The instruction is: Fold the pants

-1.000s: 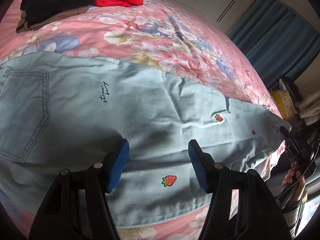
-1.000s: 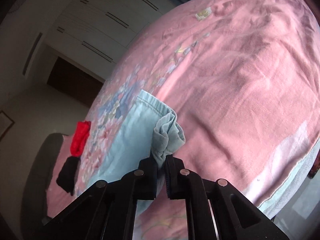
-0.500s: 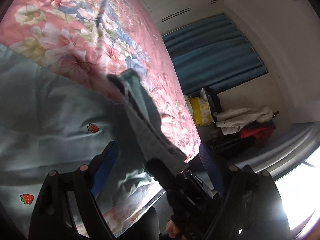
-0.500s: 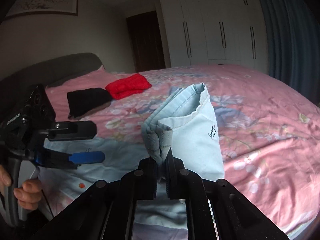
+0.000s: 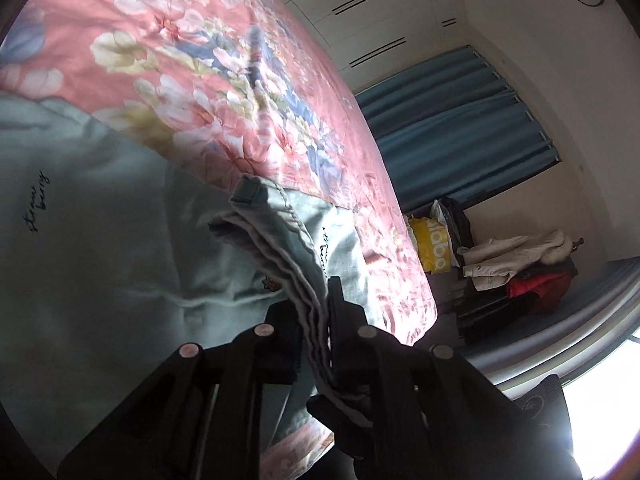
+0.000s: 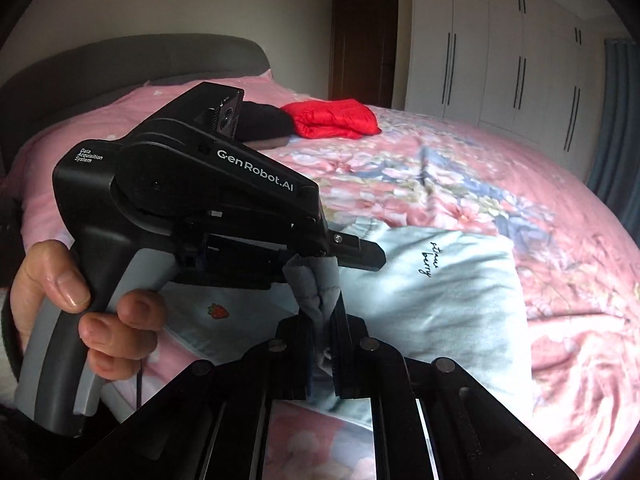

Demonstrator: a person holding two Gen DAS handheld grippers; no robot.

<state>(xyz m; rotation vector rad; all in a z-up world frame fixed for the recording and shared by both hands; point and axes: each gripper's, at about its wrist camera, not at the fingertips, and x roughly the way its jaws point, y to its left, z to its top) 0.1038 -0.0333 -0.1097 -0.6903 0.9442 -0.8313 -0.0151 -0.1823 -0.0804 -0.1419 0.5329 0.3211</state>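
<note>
Both claws pinch the pants' (image 6: 440, 300) bunched hem: left claw (image 5: 316, 328), right claw (image 6: 324, 336) (side by side). Pants lie folded over themselves on the bed (image 6: 520, 184).

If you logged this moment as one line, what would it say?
left gripper: shut on light-blue denim pants | right gripper: shut on pants | pants: doubled over on pink floral bedspread
</note>
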